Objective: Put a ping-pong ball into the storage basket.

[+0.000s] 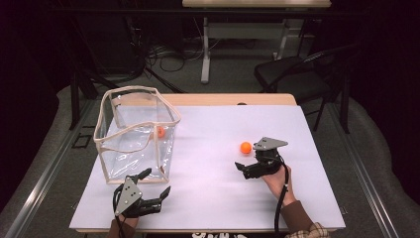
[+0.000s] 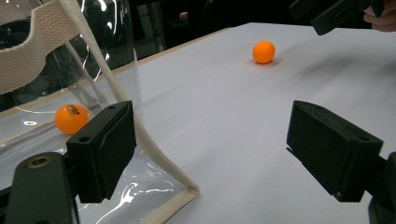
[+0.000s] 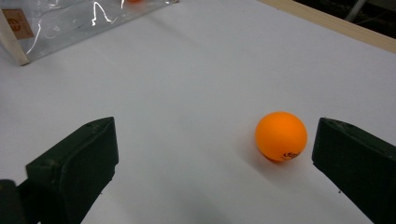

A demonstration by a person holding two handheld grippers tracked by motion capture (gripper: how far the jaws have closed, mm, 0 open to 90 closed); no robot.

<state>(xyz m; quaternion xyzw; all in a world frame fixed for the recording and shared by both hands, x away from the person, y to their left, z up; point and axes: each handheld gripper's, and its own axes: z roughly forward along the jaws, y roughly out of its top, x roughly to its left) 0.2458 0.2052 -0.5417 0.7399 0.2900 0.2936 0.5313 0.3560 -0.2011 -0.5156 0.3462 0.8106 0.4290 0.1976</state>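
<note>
Right gripper view — orange ball (image 3: 281, 136) between spread right tongs (image 3: 219, 170), nearer one jaw

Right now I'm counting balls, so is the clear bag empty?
Not empty. One orange ball lies inside the clear bag, seen through its wall; another ball sits outside on the table.

— What is around the white table (image 1: 213, 198)?
— A grey carpet floor (image 1: 54, 163), very dark at the sides. Behind stands a black chair (image 1: 292, 74) and another desk (image 1: 255, 4); cables (image 1: 163, 54) lie under it.
</note>
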